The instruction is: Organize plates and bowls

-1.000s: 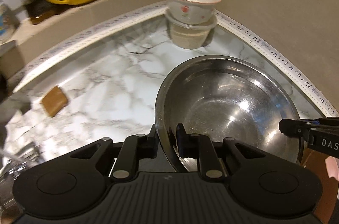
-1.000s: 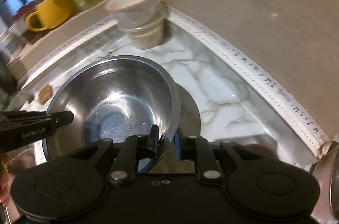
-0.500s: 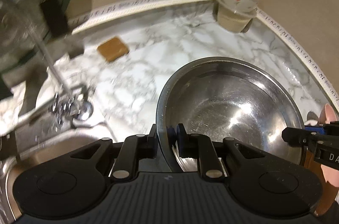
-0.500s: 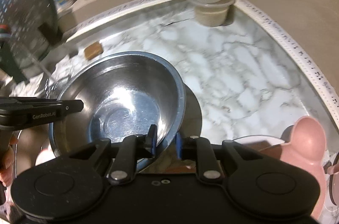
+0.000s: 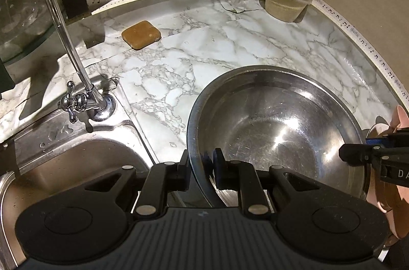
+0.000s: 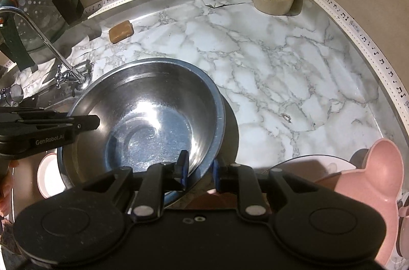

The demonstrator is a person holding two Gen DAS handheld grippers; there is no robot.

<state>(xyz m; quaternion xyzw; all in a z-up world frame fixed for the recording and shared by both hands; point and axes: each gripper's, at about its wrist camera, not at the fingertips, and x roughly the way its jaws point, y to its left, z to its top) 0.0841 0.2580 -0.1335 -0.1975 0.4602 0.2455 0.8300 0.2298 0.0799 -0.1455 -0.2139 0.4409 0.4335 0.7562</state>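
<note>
Two grippers are pinching opposite rims of a steel bowl (image 5: 276, 132): left gripper (image 5: 202, 165) nearly shut on the near rim, right gripper (image 6: 198, 167) clamping the opposite rim. Thin, slick metal could be slipping or tipping if either grip is loosening. Whether the bowl is resting on the marble counter (image 6: 281, 65) ahead is unclear. Pink dishes (image 6: 370, 175) beside the right gripper are being cut off.
</note>
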